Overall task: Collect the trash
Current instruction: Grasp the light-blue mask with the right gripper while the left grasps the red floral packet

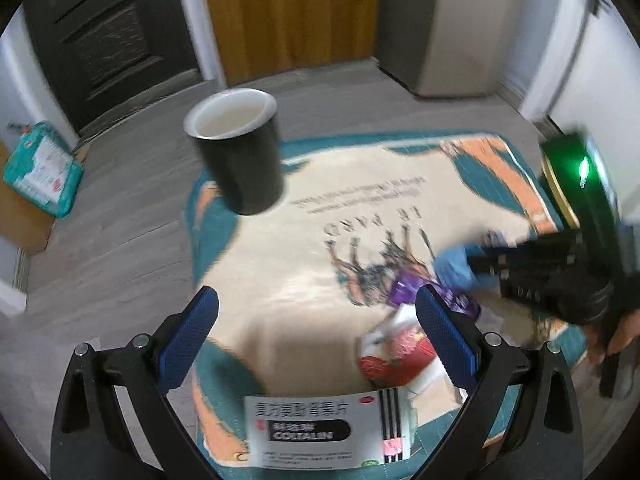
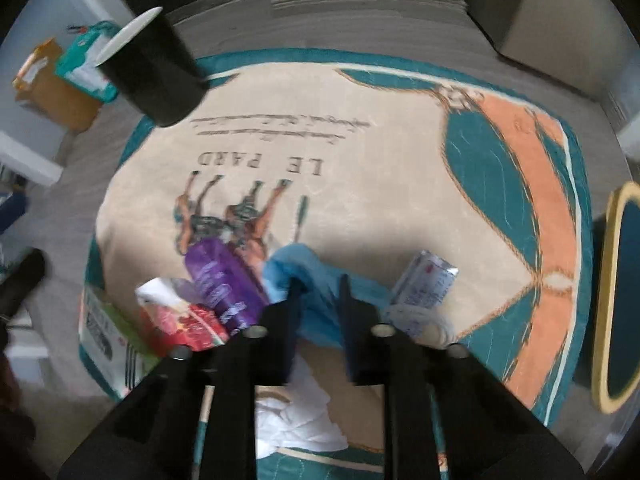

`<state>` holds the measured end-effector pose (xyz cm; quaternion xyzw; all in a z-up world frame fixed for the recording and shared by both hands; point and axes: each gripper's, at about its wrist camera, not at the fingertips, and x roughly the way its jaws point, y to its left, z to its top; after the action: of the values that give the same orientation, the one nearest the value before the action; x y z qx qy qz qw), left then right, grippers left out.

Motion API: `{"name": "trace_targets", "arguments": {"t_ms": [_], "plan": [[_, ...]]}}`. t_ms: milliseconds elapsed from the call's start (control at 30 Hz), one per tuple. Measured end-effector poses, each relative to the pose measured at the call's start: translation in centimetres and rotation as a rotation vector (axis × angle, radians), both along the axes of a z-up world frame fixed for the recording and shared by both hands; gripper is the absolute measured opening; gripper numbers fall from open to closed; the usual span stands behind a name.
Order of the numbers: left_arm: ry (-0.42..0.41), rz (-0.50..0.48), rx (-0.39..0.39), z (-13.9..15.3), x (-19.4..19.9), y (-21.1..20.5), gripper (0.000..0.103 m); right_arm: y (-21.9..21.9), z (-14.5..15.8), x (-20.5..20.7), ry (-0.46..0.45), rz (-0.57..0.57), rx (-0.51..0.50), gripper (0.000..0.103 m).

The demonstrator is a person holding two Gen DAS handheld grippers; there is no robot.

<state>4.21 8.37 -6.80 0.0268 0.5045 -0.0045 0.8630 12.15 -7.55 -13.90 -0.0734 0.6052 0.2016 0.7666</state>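
Trash lies on a beige and teal rug. My left gripper hangs open over it, above a white medicine box and a red and white wrapper. My right gripper points down, shut on a crumpled blue sheet. A purple wrapper lies left of it, a silver foil pack right of it, and white tissue beneath. A black cup with a white inside stands at the rug's far left.
A teal package rests on a cardboard box at the far left wall. A dark door and a wooden door are behind. A green oval with a gold rim lies off the rug's right edge. A hand holds the right gripper.
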Motion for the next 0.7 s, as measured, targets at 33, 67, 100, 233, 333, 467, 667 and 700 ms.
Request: {"name": "trace_targets", "arguments": {"t_ms": [33,67,100,233,333,467,667,700], "plan": [[0.013,-0.025,0.000,-0.5,0.1,-0.5,0.097,-0.2,0.6,0.2,-0.004,-0.009,0.024,0.009],[0.032,-0.059,-0.007,-1.1,0.2,-1.3,0.097,-0.5,1.1,0.3,-0.007,-0.019,0.042,0.009],[0.047,-0.077,-0.013,-1.5,0.4,-1.7,0.097,-0.8,1.5,0.4,-0.012,-0.031,0.060,0.009],[0.120,-0.149,-0.031,-3.7,0.7,-3.4,0.084,-2.5,3.5,1.2,-0.041,-0.091,0.120,0.009],[0.178,-0.166,-0.039,-5.4,1.2,-3.9,0.072,-3.8,4.7,1.4,-0.042,-0.128,0.185,0.009],[0.216,-0.188,-0.033,-7.1,1.5,-4.5,0.050,-4.5,5.4,1.6,-0.044,-0.144,0.207,0.009],[0.162,-0.174,-0.073,-5.4,1.2,-4.3,0.019,-5.7,6.5,1.5,-0.062,-0.151,0.221,0.009],[0.149,-0.182,-0.069,-5.1,1.0,-4.5,0.019,-6.0,6.8,1.4,-0.067,-0.158,0.227,0.009]]}}
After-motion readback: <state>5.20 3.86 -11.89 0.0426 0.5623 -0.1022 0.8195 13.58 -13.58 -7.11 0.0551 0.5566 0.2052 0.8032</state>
